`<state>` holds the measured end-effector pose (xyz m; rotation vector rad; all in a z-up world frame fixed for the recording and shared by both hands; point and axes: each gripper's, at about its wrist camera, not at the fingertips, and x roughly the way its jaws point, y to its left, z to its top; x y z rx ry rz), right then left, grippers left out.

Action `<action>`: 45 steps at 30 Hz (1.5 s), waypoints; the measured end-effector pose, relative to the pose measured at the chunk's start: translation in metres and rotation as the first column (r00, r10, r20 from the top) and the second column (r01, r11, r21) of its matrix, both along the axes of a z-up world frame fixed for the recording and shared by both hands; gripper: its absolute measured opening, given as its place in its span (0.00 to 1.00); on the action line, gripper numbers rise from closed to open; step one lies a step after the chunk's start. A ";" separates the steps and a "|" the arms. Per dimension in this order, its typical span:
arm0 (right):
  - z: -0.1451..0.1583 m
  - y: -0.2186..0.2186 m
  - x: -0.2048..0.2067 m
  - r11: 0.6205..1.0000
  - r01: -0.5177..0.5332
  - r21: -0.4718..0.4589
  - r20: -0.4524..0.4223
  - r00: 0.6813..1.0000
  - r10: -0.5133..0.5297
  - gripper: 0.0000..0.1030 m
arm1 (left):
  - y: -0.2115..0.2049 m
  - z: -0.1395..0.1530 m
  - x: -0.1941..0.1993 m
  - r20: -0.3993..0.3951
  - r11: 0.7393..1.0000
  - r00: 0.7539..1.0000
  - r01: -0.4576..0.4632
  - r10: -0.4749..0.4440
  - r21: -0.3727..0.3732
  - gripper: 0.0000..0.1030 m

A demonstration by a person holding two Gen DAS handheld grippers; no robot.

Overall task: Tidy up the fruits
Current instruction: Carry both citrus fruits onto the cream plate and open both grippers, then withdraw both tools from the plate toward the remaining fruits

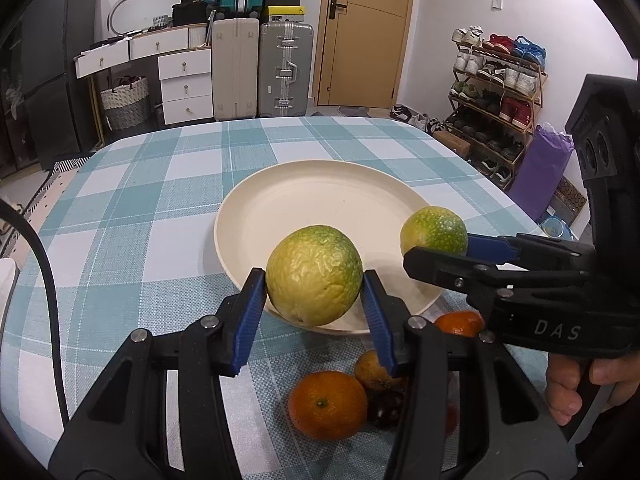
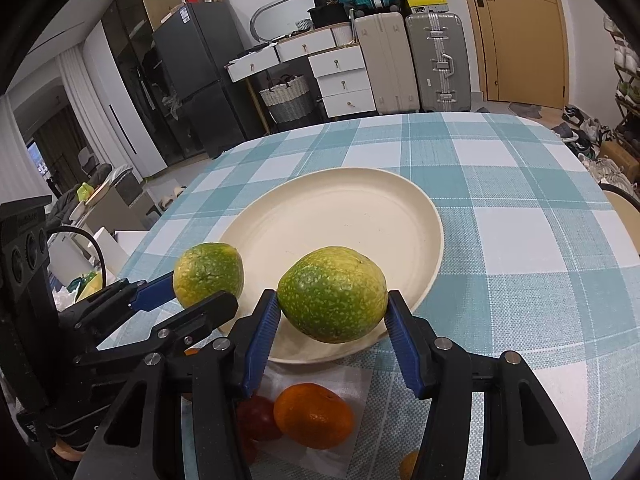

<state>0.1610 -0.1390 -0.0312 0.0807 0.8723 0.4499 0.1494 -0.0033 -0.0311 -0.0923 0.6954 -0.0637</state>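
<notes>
Two green fruits over the plate (image 1: 320,184).
Your left gripper (image 1: 314,296) squeezes one fruit (image 1: 314,276) mid-frame; your right gripper (image 2: 332,316) squeezes another (image 2: 332,294).

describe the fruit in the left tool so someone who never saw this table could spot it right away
Start at the cream plate on the checked tablecloth. Over its near rim, the left tool clamps a green-yellow fruit between blue pads. Unlike the speckled green fruit in the right tool, it is yellower with wrinkled skin, and the oranges lie on the table.
</notes>
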 end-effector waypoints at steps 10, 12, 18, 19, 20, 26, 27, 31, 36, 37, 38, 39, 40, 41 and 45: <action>0.012 -0.009 -0.011 0.999 0.039 -0.002 0.061 0.997 -0.039 0.73 | 0.001 0.010 -0.011 0.014 1.000 1.000 0.007 -0.007 -0.003 0.53; 0.018 -0.014 -0.018 0.998 0.056 -0.007 0.089 0.995 -0.055 0.85 | 0.004 0.016 -0.018 0.019 1.000 1.000 -0.010 0.010 -0.006 0.68; 0.029 -0.031 -0.038 0.998 0.055 -0.010 0.128 0.990 -0.053 1.00 | 0.008 0.034 -0.047 0.077 1.000 0.997 -0.020 0.020 -0.002 0.85; 0.030 -0.033 -0.042 0.999 0.052 -0.016 0.126 0.991 -0.049 1.00 | 0.009 0.036 -0.053 0.082 1.000 0.996 -0.020 0.020 0.004 0.87; 0.030 -0.034 -0.046 0.999 0.050 -0.021 0.127 0.991 -0.047 1.00 | 0.010 0.037 -0.059 0.091 1.000 0.996 -0.023 0.022 0.012 0.93; 0.029 -0.040 -0.070 0.999 0.041 -0.024 0.145 0.989 -0.037 1.00 | 0.018 0.041 -0.098 0.117 0.998 0.991 -0.055 0.056 -0.015 1.00; 0.029 -0.040 -0.073 0.999 0.038 -0.025 0.144 0.989 -0.034 1.00 | 0.019 0.042 -0.103 0.120 0.998 0.991 -0.057 0.059 -0.018 1.00; 0.032 -0.040 -0.084 0.998 0.042 -0.036 0.150 0.988 -0.036 1.00 | 0.020 0.041 -0.121 0.129 0.997 0.989 -0.071 0.073 -0.026 1.00; 0.033 -0.038 -0.092 0.997 0.031 -0.066 0.155 0.988 -0.020 1.00 | 0.023 0.039 -0.140 0.140 0.996 0.987 -0.080 0.084 -0.038 1.00; 0.033 -0.038 -0.092 0.997 0.035 -0.068 0.159 0.987 -0.024 1.00 | 0.023 0.038 -0.142 0.138 0.996 0.987 -0.076 0.081 -0.035 0.99; 0.033 -0.038 -0.093 0.997 0.033 -0.066 0.158 0.987 -0.023 1.00 | 0.023 0.038 -0.145 0.136 0.997 0.988 -0.075 0.079 -0.031 1.00; 0.033 -0.038 -0.093 0.998 0.028 -0.061 0.153 0.988 -0.018 1.00 | 0.022 0.037 -0.145 0.137 0.997 0.988 -0.075 0.078 -0.027 1.00; 0.032 -0.038 -0.093 0.998 0.023 -0.057 0.149 0.989 -0.015 1.00 | 0.022 0.037 -0.146 0.138 0.997 0.987 -0.077 0.080 -0.023 0.99; 0.032 -0.038 -0.093 0.998 0.022 -0.056 0.148 0.989 -0.013 1.00 | 0.022 0.037 -0.147 0.138 0.997 0.987 -0.082 0.083 -0.017 1.00; 0.026 -0.038 -0.094 0.998 0.008 -0.070 0.132 0.991 0.002 1.00 | 0.020 0.036 -0.146 0.127 0.997 0.989 -0.076 0.075 0.000 1.00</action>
